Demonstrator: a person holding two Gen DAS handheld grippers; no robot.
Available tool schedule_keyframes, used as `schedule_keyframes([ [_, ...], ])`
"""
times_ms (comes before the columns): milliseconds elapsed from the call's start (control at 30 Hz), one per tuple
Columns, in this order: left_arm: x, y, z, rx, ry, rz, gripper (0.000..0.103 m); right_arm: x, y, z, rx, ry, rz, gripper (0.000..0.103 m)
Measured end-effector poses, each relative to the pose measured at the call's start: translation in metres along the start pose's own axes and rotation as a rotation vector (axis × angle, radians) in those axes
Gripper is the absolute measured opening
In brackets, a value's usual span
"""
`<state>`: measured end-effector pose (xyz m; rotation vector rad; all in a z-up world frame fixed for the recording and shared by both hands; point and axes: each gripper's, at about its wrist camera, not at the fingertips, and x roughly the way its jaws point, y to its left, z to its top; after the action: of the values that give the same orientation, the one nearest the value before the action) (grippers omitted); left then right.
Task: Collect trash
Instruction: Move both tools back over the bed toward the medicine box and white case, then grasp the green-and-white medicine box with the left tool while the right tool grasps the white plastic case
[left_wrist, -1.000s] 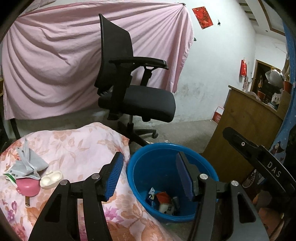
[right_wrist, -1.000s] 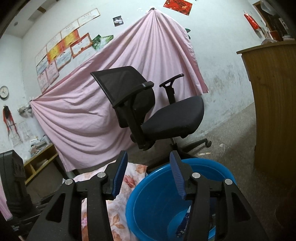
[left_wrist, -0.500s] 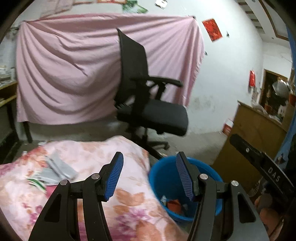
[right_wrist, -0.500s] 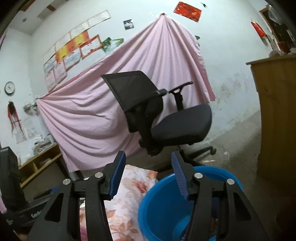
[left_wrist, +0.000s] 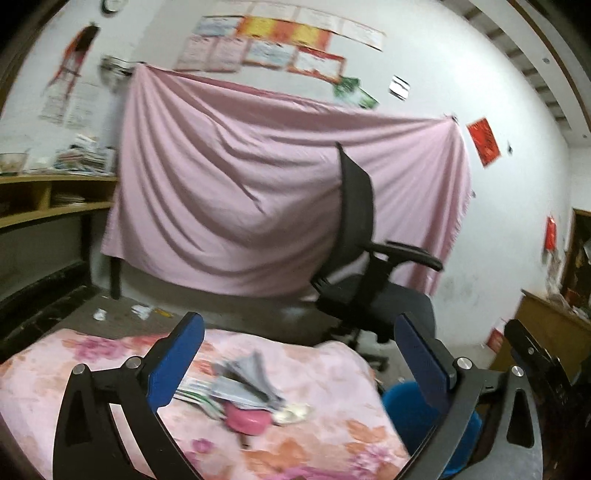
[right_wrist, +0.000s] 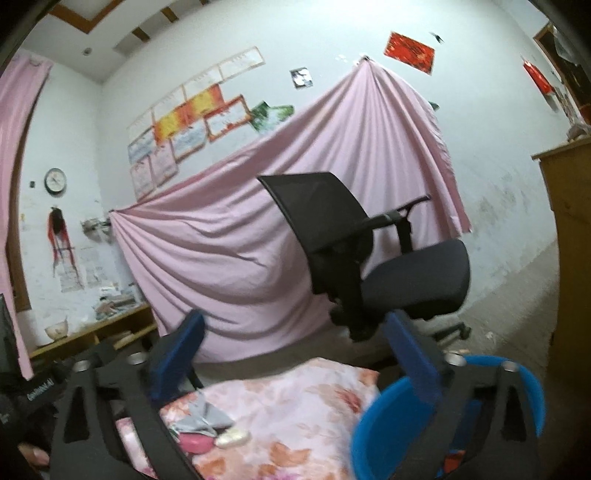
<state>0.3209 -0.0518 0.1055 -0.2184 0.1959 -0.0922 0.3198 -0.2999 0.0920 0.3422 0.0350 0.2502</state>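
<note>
A pink sheet (left_wrist: 280, 192) drapes the white wall behind a black office chair (right_wrist: 369, 258). On the floral-clothed tabletop (left_wrist: 314, 435), crumpled grey wrappers (left_wrist: 251, 380), a pink round lid (left_wrist: 247, 421) and a white case (left_wrist: 293, 413) lie near its right edge, beside the blue plastic basin (right_wrist: 388, 410). The left gripper (left_wrist: 299, 365) and right gripper (right_wrist: 295, 354) have just been opening; their fingers stand wide, empty.

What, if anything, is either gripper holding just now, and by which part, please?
Nothing is held. The left gripper and right gripper have both just been opening; their jaws stand wide apart with nothing between them.
</note>
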Motion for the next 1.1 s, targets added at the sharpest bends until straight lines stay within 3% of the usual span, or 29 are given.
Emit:
schedule_keyframes([
  [200,-0.017,0.047,0.001,0.003,-0.036,0.076,0.101,0.015,0.037,-0.014,-0.070,0.007,0.058,0.103],
  [433,-0.011,0.085,-0.016,0.008,0.012,0.138,0.101,0.048,0.069,-0.040,-0.139,0.117,0.056,0.103],
  [633,0.010,0.115,-0.035,0.009,0.112,0.134,0.101,0.089,0.080,-0.070,-0.165,0.335,0.013,0.103],
  [867,0.049,0.131,-0.054,-0.006,0.306,0.105,0.101,0.122,0.093,-0.108,-0.277,0.569,-0.045,0.103],
  [1100,0.074,0.137,-0.072,-0.038,0.426,0.088,0.098,0.135,0.093,-0.128,-0.310,0.695,-0.044,0.094],
])
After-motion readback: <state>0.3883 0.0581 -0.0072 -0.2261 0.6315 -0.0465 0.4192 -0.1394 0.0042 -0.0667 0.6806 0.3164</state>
